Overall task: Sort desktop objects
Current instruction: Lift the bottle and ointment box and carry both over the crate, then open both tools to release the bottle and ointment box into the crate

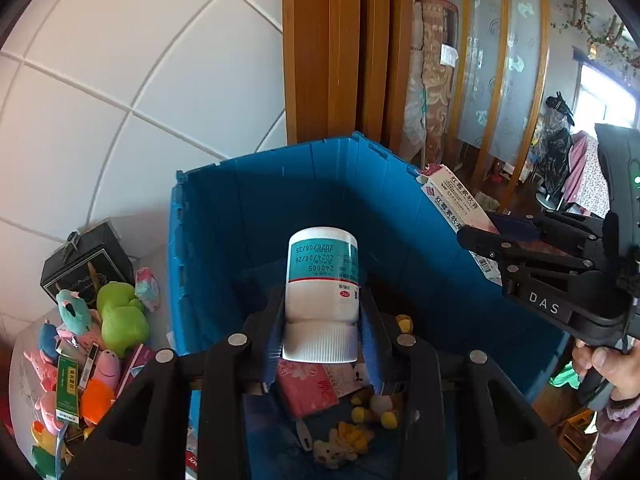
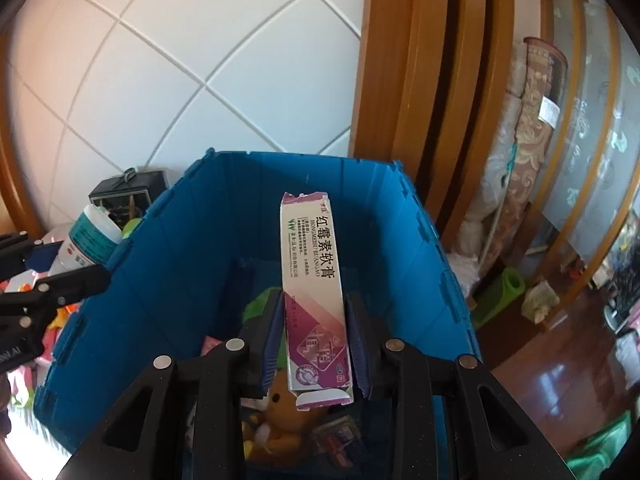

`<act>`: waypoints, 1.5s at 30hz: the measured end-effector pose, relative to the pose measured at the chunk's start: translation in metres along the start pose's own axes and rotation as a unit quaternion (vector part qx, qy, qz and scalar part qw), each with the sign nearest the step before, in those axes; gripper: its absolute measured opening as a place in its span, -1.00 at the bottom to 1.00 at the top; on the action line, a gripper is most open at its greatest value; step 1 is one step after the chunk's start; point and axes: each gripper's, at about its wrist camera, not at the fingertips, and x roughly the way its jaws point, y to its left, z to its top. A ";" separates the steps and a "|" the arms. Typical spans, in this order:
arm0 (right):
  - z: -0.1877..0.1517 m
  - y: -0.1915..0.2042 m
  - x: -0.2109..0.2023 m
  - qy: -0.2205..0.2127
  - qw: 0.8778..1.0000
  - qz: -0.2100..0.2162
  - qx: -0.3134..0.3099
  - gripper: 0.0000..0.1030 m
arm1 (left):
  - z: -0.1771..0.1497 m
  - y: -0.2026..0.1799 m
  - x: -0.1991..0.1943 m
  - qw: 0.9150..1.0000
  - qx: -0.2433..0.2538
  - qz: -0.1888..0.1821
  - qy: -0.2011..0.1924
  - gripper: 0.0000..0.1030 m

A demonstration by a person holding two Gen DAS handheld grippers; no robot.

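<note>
Bottle (image 1: 322, 292) sits clamped in our left gripper (image 1: 322, 340), box (image 2: 316, 300) clamped in our right gripper (image 2: 316, 344); both point lengthwise over the bin (image 2: 168, 240), directly above it.

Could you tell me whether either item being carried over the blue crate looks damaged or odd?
Yes: the ointment box in the right gripper has a torn, ragged far end. The medicine bottle in the left gripper looks intact.
</note>
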 end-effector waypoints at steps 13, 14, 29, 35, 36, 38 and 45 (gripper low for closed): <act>-0.002 -0.048 0.172 0.192 0.973 0.065 0.106 -0.41 | -0.009 0.009 0.197 0.967 -0.093 0.015 0.236 -0.35; -0.009 -0.047 0.183 0.205 0.971 0.064 0.105 -0.41 | -0.013 0.010 0.199 0.966 -0.096 0.014 0.241 -0.35; -0.024 -0.031 0.189 0.224 0.973 0.027 0.041 -0.13 | -0.018 0.023 0.199 0.964 -0.100 0.046 0.242 0.22; -0.009 -0.021 0.175 0.210 0.977 0.010 0.018 0.53 | -0.012 0.024 0.183 0.969 -0.099 0.064 0.216 0.22; -0.006 -0.020 0.168 0.203 0.979 0.004 0.014 0.58 | -0.009 0.023 0.178 0.971 -0.095 0.070 0.207 0.22; 0.002 -0.021 0.157 0.190 0.982 0.001 0.006 0.72 | -0.005 0.023 0.163 0.975 -0.095 0.073 0.188 0.22; 0.015 -0.010 0.082 0.121 0.992 0.019 -0.022 0.99 | 0.006 0.033 0.076 0.988 -0.080 0.078 0.109 0.22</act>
